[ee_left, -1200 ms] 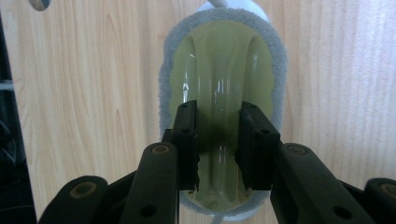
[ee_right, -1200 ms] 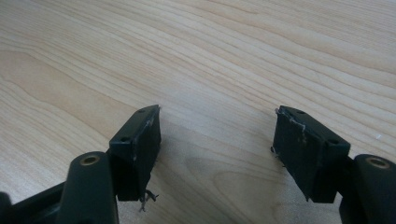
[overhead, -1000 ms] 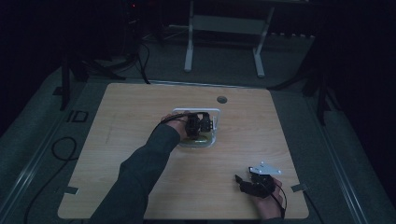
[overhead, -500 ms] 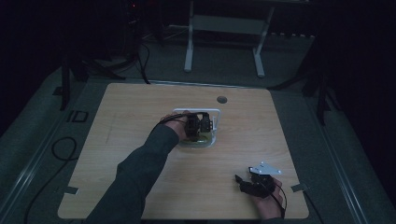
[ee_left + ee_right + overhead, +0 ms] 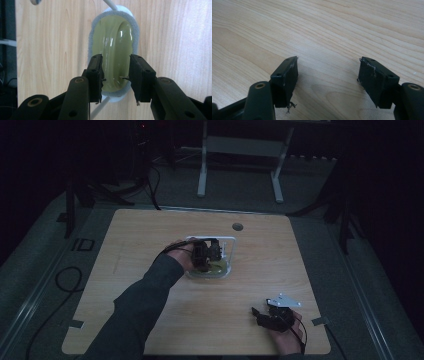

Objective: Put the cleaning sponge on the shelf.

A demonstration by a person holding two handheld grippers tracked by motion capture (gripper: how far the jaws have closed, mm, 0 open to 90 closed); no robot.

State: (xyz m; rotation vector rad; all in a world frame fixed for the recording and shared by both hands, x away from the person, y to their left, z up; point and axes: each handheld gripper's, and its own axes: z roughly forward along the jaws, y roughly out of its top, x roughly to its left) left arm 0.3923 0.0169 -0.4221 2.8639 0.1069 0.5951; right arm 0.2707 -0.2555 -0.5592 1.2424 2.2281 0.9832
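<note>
One glossy olive oval dish (image 5: 113, 50), fuzzy-rimmed.

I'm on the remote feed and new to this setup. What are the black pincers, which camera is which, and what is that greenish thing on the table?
There is no robot: a person holds a two-jaw tool in each hand. The high view looks down on the wooden table. The left tool hovers over a greenish glossy oval dish with a fuzzy grey rim, resting on a white wire stand; its own camera shows the jaws open, straddling the dish and gripping nothing. The right tool rests near the table's near right corner, jaws wide open over bare wood.
</note>
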